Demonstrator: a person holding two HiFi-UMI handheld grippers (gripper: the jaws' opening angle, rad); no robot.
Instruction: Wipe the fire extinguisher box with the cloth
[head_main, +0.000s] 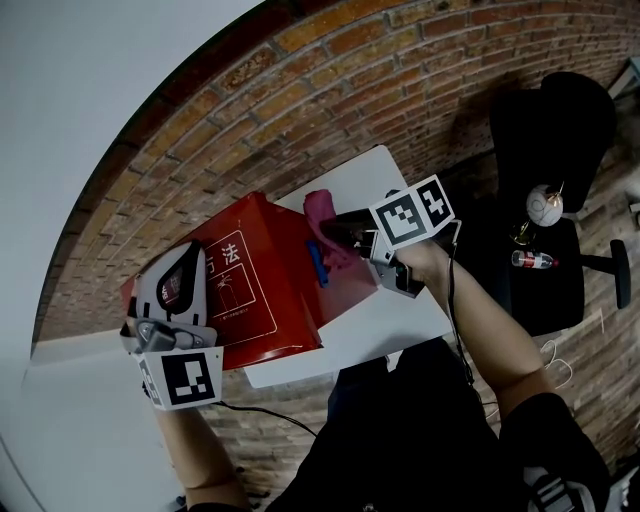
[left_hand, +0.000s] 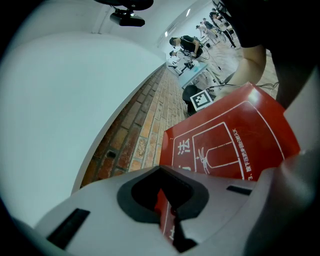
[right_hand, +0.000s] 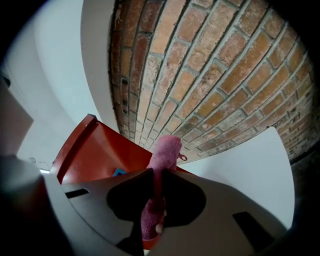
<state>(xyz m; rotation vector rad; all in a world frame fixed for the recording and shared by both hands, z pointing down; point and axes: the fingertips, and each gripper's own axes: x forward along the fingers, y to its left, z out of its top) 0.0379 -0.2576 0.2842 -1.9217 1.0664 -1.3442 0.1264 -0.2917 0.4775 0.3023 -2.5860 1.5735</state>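
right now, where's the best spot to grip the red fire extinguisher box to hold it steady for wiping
By the thin panel edge at the left corner of the fire extinguisher box, coming in from the left, clear of the cloth near its right end. Its faces look too broad for fingers to span; the left gripper is shut on that edge.

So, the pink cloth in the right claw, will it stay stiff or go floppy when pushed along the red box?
Probably floppy: the pink cloth is pinched thin in the right claw and its free end bulges beyond. It looks fluffy, so likely light and not slippery. It may bunch against the red box.
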